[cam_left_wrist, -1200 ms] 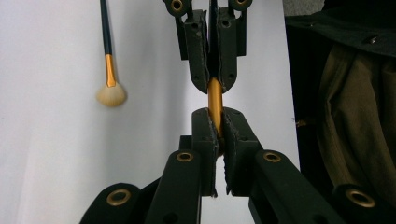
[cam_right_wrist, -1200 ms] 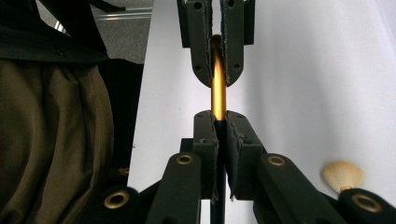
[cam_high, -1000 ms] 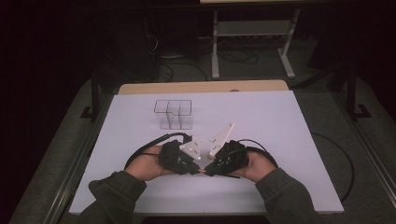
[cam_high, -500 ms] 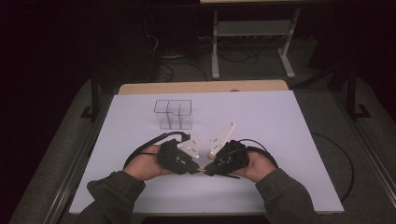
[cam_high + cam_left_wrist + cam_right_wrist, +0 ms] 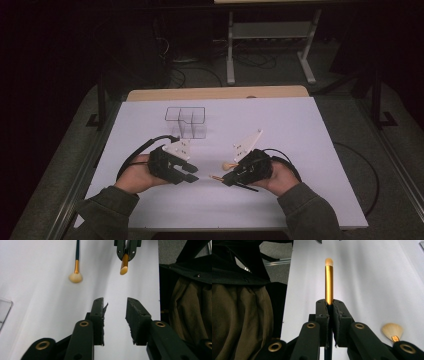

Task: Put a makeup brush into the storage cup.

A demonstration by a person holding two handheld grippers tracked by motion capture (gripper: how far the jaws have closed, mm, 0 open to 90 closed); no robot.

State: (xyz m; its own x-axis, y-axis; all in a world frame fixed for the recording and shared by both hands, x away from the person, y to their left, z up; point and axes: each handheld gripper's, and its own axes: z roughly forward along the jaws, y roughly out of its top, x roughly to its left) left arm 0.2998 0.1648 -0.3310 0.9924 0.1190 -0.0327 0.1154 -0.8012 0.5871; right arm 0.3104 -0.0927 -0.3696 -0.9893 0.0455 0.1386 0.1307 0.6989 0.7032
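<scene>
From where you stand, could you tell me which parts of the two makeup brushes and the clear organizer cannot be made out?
- Held brush: its handle end is hidden by the right gripper in the right gripper view.
- Fan brush: its handle is covered by that gripper's arm there; in the left gripper view the top edge cuts it off.
- Clear organizer: too small in the high view to tell whether it holds anything.

— Surface condition? 
— A white table top (image 5: 310, 150) lies under both grippers, evenly lit; a bare wooden strip (image 5: 215, 93) runs along its far edge, beyond them. 
— Beyond the table? 
— Grey carpeted floor (image 5: 350, 107), dim. A light metal frame stand (image 5: 270, 35) sits well behind the grippers, with loose cables (image 5: 200, 72) on the floor near it. 
— Sides? 
— Dark metal rails (image 5: 85, 170) flank the table outside each gripper. The room behind is dark.
</scene>
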